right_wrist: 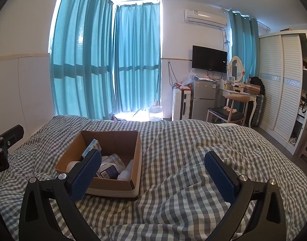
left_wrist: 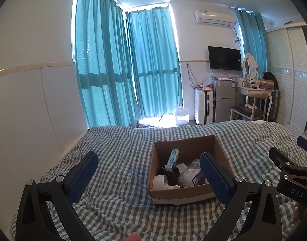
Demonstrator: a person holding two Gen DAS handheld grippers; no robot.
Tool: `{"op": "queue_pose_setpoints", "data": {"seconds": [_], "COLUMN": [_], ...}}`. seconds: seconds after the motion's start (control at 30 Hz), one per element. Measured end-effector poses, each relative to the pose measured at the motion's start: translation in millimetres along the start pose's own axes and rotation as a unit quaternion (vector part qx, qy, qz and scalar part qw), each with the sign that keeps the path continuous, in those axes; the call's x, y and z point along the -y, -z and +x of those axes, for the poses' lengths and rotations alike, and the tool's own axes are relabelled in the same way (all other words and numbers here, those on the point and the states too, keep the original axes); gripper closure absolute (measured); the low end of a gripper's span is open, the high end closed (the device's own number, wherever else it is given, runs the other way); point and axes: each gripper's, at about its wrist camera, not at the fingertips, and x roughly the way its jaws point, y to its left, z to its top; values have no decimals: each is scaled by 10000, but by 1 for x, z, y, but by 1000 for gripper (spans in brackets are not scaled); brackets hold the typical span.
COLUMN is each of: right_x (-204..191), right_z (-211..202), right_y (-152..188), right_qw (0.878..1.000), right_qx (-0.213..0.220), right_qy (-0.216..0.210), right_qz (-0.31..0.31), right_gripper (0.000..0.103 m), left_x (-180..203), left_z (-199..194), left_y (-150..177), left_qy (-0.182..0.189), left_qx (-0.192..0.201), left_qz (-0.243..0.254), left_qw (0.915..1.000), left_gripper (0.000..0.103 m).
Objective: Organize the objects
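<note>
An open cardboard box (left_wrist: 195, 142) sits on the checked bedcover (left_wrist: 117, 146). It holds a blue and white carton (left_wrist: 172, 158), a white jar (left_wrist: 159, 181), clear plastic containers (left_wrist: 190, 172) and small white items. My left gripper (left_wrist: 149, 170) is open and empty, held above the bed just short of the box; its right finger overlaps the box's right side. In the right wrist view the box (right_wrist: 111, 138) lies to the left. My right gripper (right_wrist: 153, 166) is open and empty over the bedcover (right_wrist: 193, 140), its left finger in front of the box.
The bed fills the foreground, with a white wall at left. Beyond it are teal curtains (left_wrist: 121, 64), a water jug (left_wrist: 181, 115), a white suitcase (left_wrist: 203, 106), a small fridge (left_wrist: 223, 98), a dressing table with chair (left_wrist: 251, 100) and a wardrobe (right_wrist: 282, 92).
</note>
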Motion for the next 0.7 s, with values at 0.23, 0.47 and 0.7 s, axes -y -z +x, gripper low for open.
{"op": "queue_pose_setpoints", "data": {"seconds": [0.23, 0.47, 0.7], "right_x": [0, 1, 1], "right_z": [0, 0, 1], "right_y": [3, 3, 3], "right_qw": [10000, 10000, 10000], "right_qx": [-11, -14, -16], "right_qy": [-6, -2, -6], "right_qz": [-8, -12, -15], "right_gripper": [0, 0, 0], "left_x": [1, 2, 2], "left_z": [0, 1, 0], "left_y": [1, 1, 1], "left_qy": [11, 14, 20], "left_qx": [-23, -48, -65], "left_qz": [9, 18, 15], "left_qw": [10000, 10000, 10000], "left_gripper": [0, 0, 0]}}
